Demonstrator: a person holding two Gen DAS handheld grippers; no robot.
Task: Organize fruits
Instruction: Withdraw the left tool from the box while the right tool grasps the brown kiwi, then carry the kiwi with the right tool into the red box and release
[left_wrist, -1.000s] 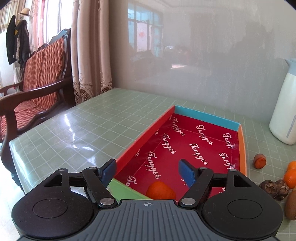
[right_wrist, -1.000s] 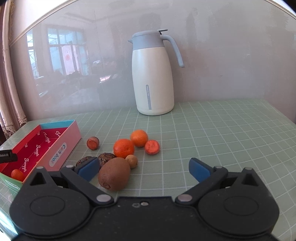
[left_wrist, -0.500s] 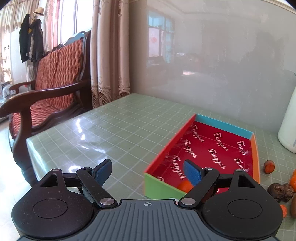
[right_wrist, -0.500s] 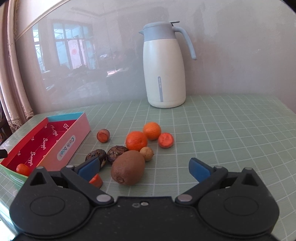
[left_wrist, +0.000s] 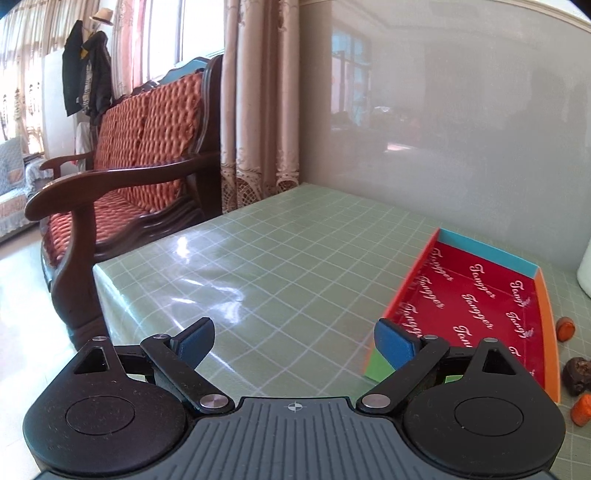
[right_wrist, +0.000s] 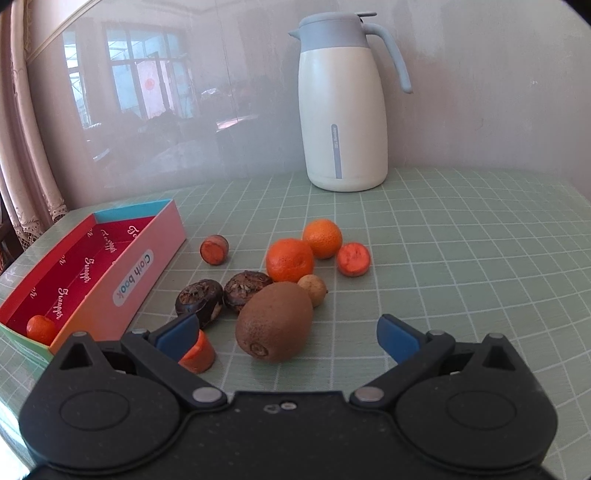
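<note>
One small orange (right_wrist: 40, 328) lies in the box (right_wrist: 147, 258); the kiwi (right_wrist: 274, 320) and the other fruits wait on the worktop (right_wrist: 461, 258). Both hand-held grippers, left (left_wrist: 294, 341) and right (right_wrist: 287, 334), are spread apart and empty.

Your left gripper (left_wrist: 293, 341) is spread wide, with nothing between the fingers and bare table (left_wrist: 258, 280) ahead and to the left. The box (left_wrist: 551, 332) wall sits just behind your right fingertip (left_wrist: 395, 345) and blocks travel that way.

Your right gripper (right_wrist: 288, 334) is also spread. The kiwi (right_wrist: 274, 320) lies between the fingers, nearer the left one. An orange piece (right_wrist: 197, 354) touches or hides behind the left fingertip (right_wrist: 175, 334), with two dark fruits (right_wrist: 201, 301) just ahead. Beyond them, the oranges (right_wrist: 290, 258) cluster. It's bare right of your right finger; the jug (right_wrist: 343, 110) stands far ahead.
</note>
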